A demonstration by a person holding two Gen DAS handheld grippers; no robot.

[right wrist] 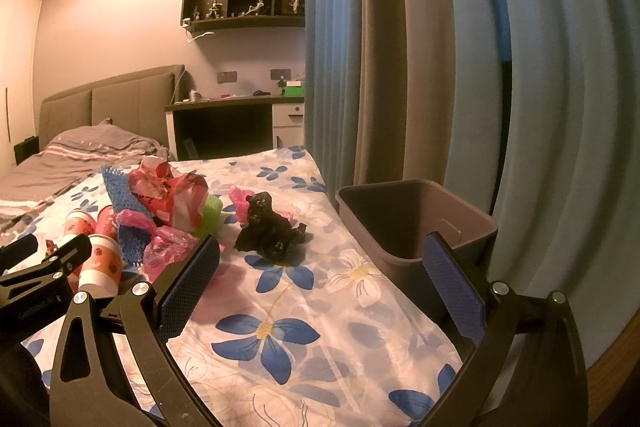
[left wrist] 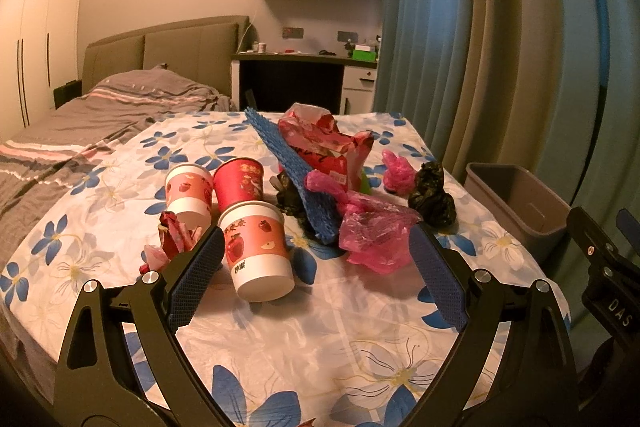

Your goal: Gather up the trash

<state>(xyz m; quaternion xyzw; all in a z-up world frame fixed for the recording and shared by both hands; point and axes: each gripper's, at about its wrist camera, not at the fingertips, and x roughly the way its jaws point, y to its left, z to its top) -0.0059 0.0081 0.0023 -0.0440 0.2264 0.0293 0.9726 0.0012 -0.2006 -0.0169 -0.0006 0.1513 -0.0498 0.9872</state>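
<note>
Trash lies on a table with a blue-flowered cloth. Three paper cups stand upside down: a near one, a far left one and a red one. Beside them lie a blue foam net, a red snack bag, a pink plastic bag and a crumpled black bag, which also shows in the right wrist view. A grey bin stands at the table's right edge. My left gripper is open, just before the near cup. My right gripper is open and empty, between black bag and bin.
A red crumpled wrapper lies left of the cups, and a small pink bag behind the black bag. Blue and beige curtains hang right of the table. A bed stands to the left, a desk behind.
</note>
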